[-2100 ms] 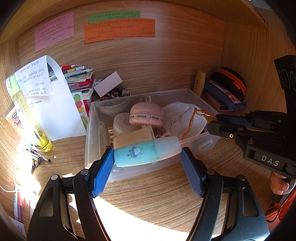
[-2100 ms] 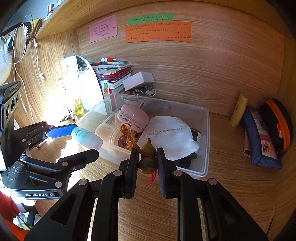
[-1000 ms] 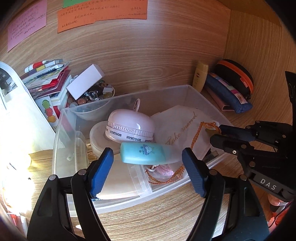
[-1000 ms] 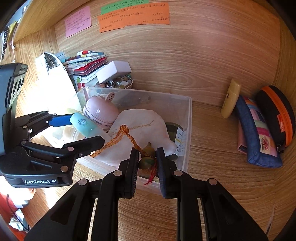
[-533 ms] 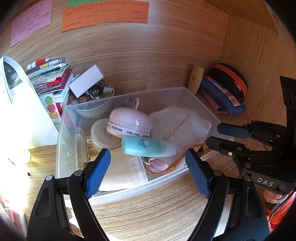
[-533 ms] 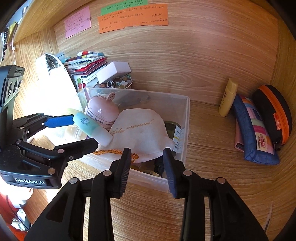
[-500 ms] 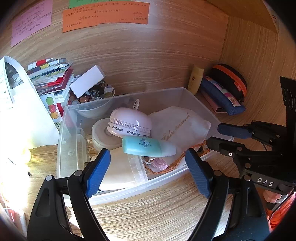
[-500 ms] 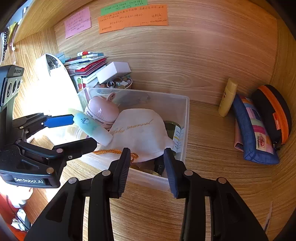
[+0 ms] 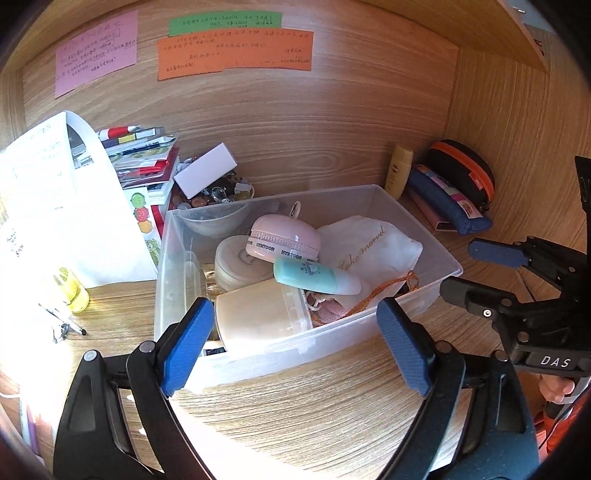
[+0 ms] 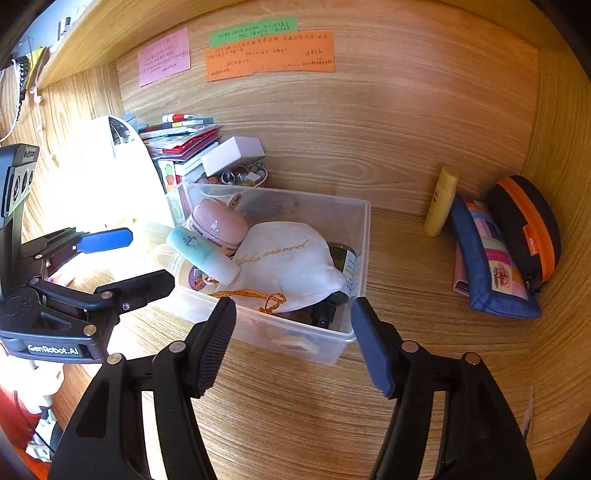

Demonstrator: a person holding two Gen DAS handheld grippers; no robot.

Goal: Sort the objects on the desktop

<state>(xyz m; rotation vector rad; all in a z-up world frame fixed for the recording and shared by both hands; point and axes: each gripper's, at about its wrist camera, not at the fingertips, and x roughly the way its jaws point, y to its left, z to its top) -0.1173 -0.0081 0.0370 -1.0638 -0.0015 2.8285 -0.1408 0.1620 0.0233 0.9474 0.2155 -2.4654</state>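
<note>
Both tools have just been opened and nothing is held: the left tool (image 9: pixel 295 343) and right tool (image 10: pixel 293 343) hover before the clear storage bin (image 9: pixel 369 332). The teal tube (image 9: pixel 314 275) and orange cord (image 10: pixel 255 295) are left inside it. Both tools should be withdrawn clear of the rim before anything on the bench is approached.

Wooden desk alcove. Back wall: pink note (image 9: pixel 96 51), green note (image 9: pixel 225 23) and orange note (image 9: pixel 236 53), handwriting too small to read. Left side: white paper bag (image 9: pixel 55 206) in glare, with a stack of colourful booklets (image 9: pixel 142 155) behind it and a yellow bottle (image 9: pixel 72 290) in front. A white box (image 9: pixel 205 175) rests across a small bowl of what seem to be beads (image 9: pixel 218 194). Right corner: yellow tube (image 10: pixel 441 201) upright against the wall, blue patchwork pouch (image 10: pixel 487 262), black case with orange zip (image 10: pixel 526 225) leaning behind the pouch.
</note>
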